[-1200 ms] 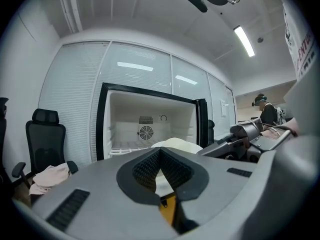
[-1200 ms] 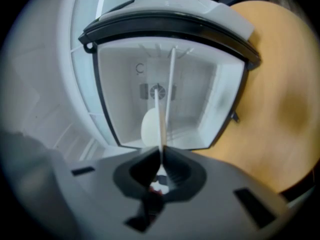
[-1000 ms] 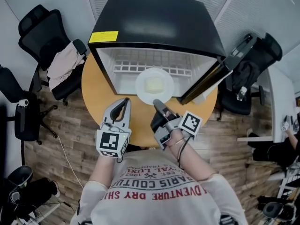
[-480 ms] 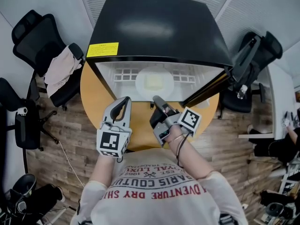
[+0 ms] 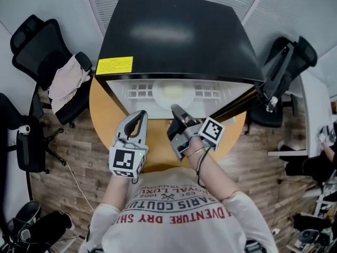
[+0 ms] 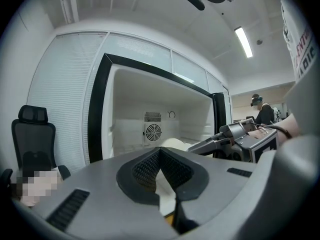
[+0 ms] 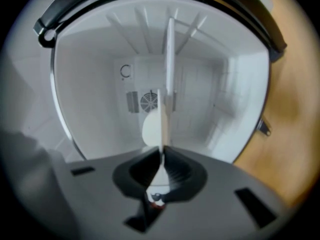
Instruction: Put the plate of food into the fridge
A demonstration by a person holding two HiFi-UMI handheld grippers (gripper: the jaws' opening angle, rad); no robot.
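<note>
A white plate (image 5: 171, 92) with a pale yellow piece of food sits level in the mouth of the black fridge (image 5: 179, 30), its far half under the fridge's top. My right gripper (image 5: 177, 110) is shut on the plate's near rim. The right gripper view shows the plate edge-on (image 7: 163, 119), pinched between the jaws (image 7: 161, 153), with the white fridge interior and its fan behind. My left gripper (image 5: 141, 115) hovers left of the plate over the table, shut and empty. In the left gripper view the right gripper (image 6: 215, 141) reaches toward the plate (image 6: 172, 144).
The fridge stands on a round wooden table (image 5: 158, 152). Its door (image 5: 237, 101) hangs open at the right. A wire shelf (image 5: 138, 91) lies inside. Black office chairs stand left (image 5: 42, 51) and right (image 5: 284, 78). Far off, a person (image 6: 262, 114) stands.
The plate has moved forward from the fridge's threshold to partly under its top, carried by the right gripper. The left gripper has stayed put.
</note>
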